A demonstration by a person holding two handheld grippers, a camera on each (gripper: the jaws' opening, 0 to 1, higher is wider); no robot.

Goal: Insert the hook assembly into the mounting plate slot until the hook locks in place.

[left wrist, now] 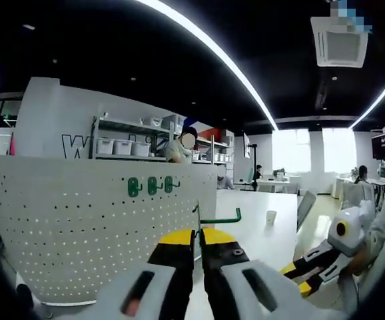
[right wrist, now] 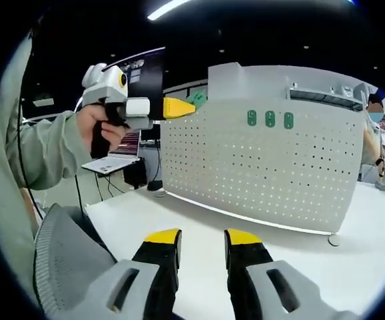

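My left hand-held gripper [left wrist: 198, 245] grips a green hook [left wrist: 220, 218] near the pegboard [left wrist: 99, 220]'s right edge, not yet inserted; my right hand-held gripper [right wrist: 202, 241] hangs open.

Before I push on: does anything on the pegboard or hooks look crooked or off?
Nothing stands out. Three green hooks sit level in a row on the upright pegboard; the left gripper holds a fourth green hook.
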